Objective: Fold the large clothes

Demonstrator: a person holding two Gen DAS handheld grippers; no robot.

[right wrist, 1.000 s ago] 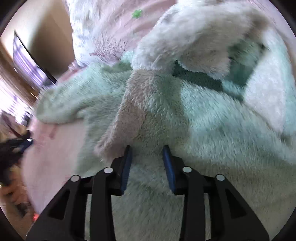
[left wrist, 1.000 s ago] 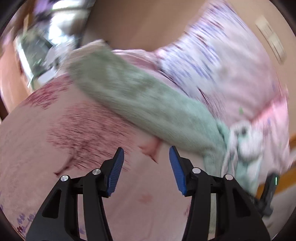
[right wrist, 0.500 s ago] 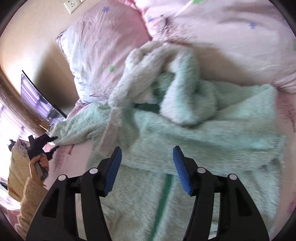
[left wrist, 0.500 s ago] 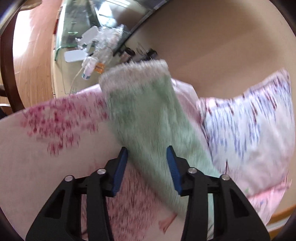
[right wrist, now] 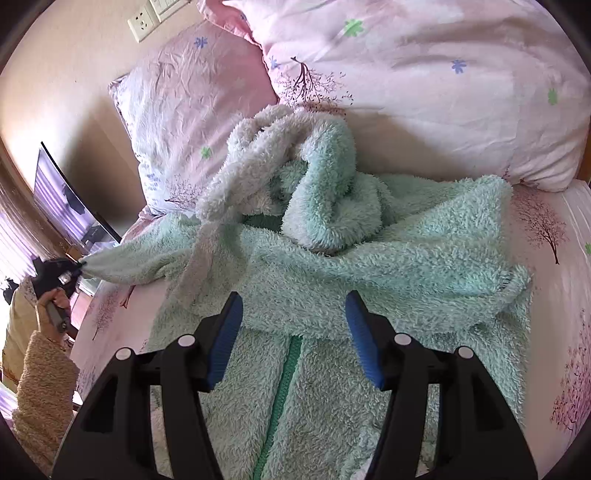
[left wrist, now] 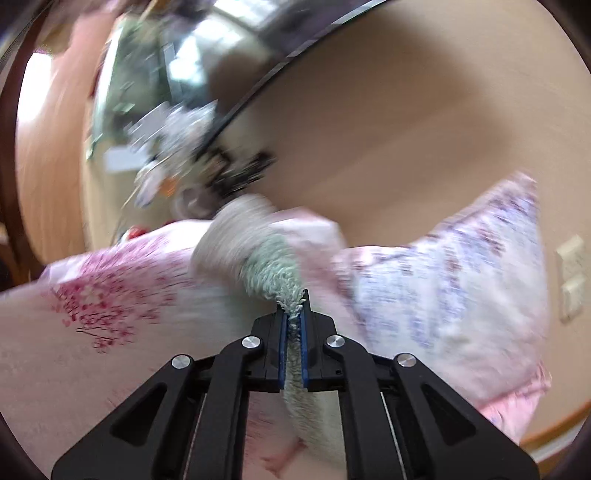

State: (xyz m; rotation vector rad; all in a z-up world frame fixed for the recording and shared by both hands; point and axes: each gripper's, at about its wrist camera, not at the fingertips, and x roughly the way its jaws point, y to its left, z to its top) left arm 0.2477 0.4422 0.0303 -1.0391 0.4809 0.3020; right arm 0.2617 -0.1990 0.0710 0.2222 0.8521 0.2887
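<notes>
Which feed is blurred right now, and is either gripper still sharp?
Left wrist view: background smeared by motion blur, but the left gripper is sharp, shut on the fluffy mint-green fleece garment's sleeve. Right wrist view: crisp throughout, with the open right gripper over the garment and soft shadows under the pink floral pillows.

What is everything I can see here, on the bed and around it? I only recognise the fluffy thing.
fleece garment: one, mint green with a darker green zip, spread on the bed with its hood bunched near the pillows
sleeve: one, mint with a pale cuff, stretched out to the side
pillows: two, pink with tree and flower prints, against the wall
bedsheet: one, pink with tree prints, under the garment
wall socket: one, cream, on the wall above the pillows
screen: one, dark, by the bed
left claw: one, black with blue pads, shut on the sleeve
right claw: one, black with blue pads, open above the garment
person's hand: one, in a beige fuzzy cuff, holding the left claw
</notes>
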